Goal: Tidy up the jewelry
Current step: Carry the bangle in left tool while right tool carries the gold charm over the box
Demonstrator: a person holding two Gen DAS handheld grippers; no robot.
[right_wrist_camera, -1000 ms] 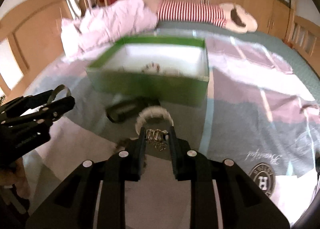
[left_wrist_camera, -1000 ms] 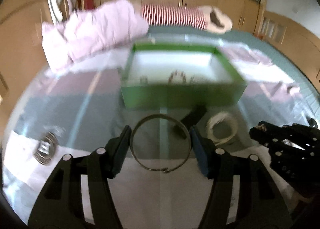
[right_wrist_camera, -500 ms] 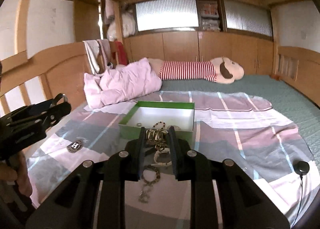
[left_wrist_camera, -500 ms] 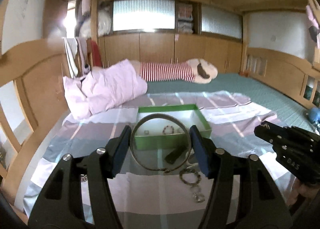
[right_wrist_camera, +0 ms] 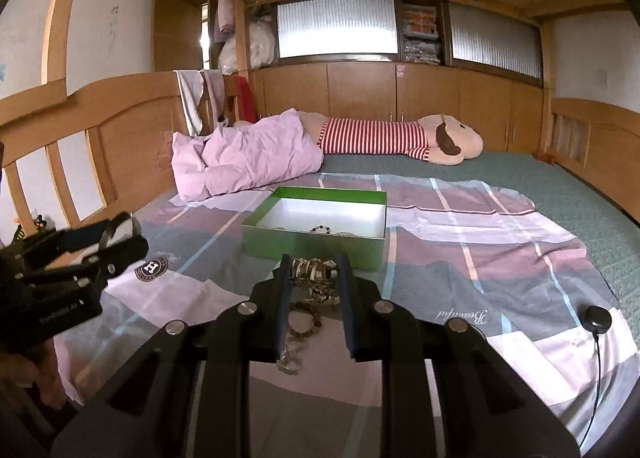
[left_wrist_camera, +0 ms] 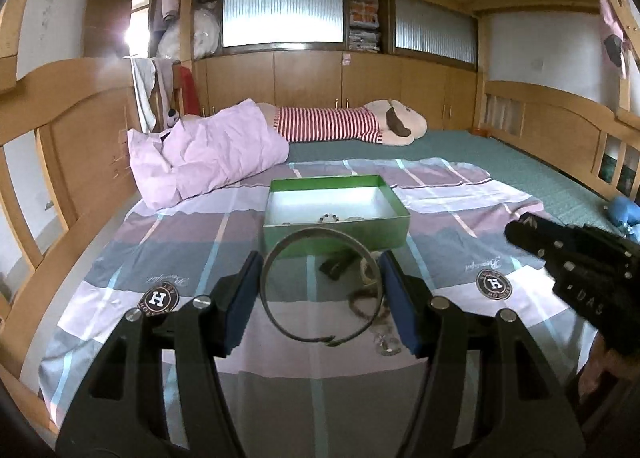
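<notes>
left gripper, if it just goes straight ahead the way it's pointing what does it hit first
Probably the near wall of the green box, which lies directly beyond the metal bangle held in the left gripper. Depth is uncertain: on a lower line it could meet the loose jewelry on the bedsheet first.

A home bedroom: wooden bunk-bed frame, checked bedsheet, striped plush toy, wall cupboards.

Your left gripper held above the bedsheet, a bangle between its fingers, box ahead of you, loose jewelry before it, pillow behind-left, plush toy along the back, your right gripper pinching a bracelet.
</notes>
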